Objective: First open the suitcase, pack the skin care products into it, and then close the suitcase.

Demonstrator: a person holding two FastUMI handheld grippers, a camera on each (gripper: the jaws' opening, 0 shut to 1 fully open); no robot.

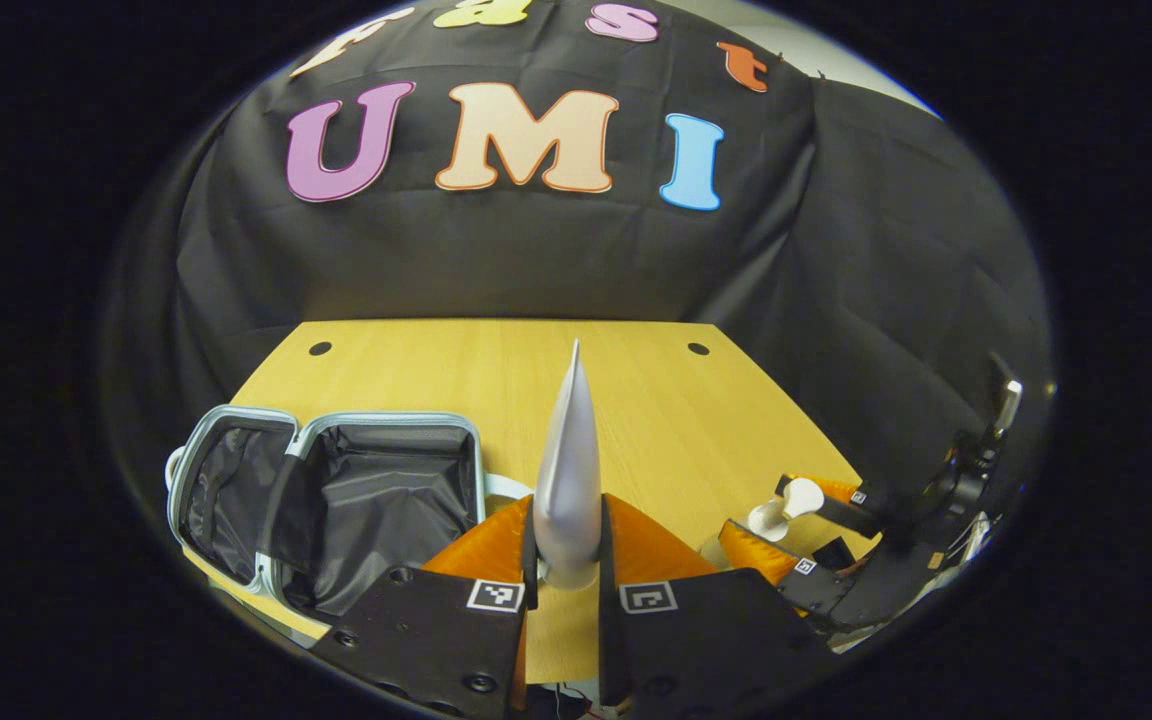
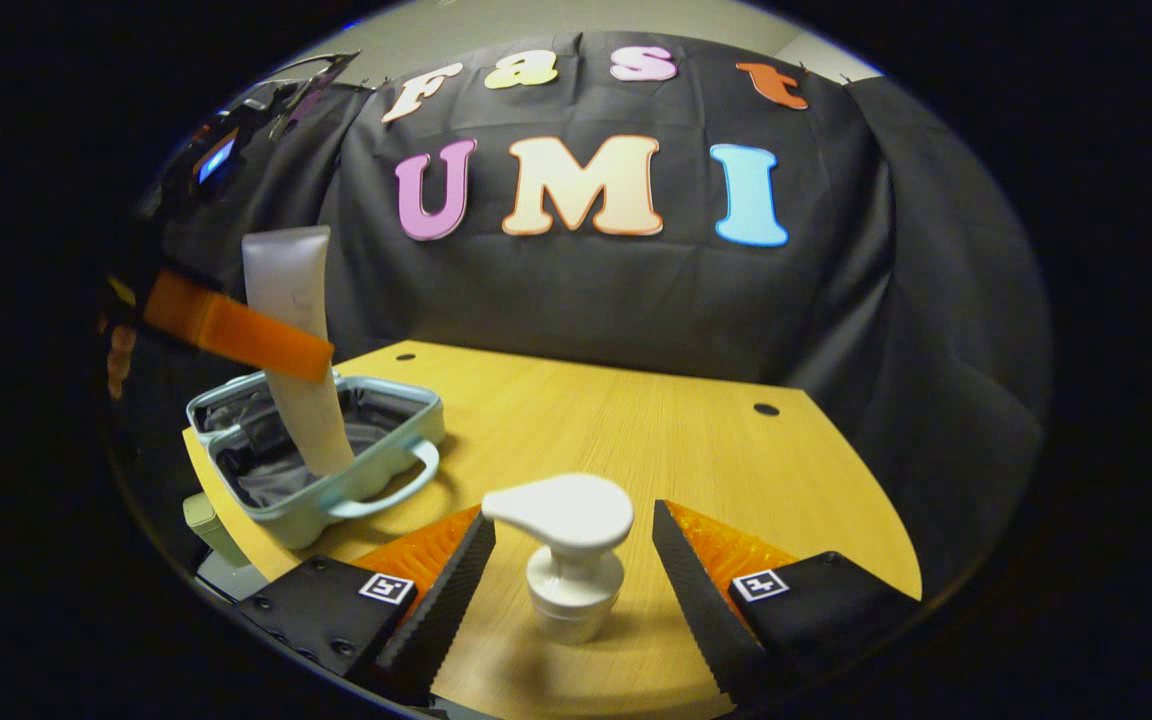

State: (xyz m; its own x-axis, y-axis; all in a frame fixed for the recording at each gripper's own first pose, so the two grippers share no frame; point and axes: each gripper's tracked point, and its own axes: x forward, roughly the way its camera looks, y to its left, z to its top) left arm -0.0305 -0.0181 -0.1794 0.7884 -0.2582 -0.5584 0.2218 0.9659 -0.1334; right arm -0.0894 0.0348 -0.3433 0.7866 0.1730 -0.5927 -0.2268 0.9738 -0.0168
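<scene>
Your left gripper (image 1: 568,575) fingers press both sides of one pale tube (image 1: 568,480), cap down, held above the table (image 1: 636,400) right of the open suitcase (image 1: 336,500). Your right gripper (image 2: 569,560) fingers stand wide apart around one pump bottle (image 2: 566,560), touching neither side; its body is cut off below. Two products in all.

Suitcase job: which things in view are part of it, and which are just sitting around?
Part of the job:
- suitcase, open, lying on the table
- tube, clamped in the left gripper
- pump bottle, standing between the open fingers of the right gripper

Just there:
- wooden table
- pale green object at the table edge beside the suitcase; cannot tell what it is
</scene>
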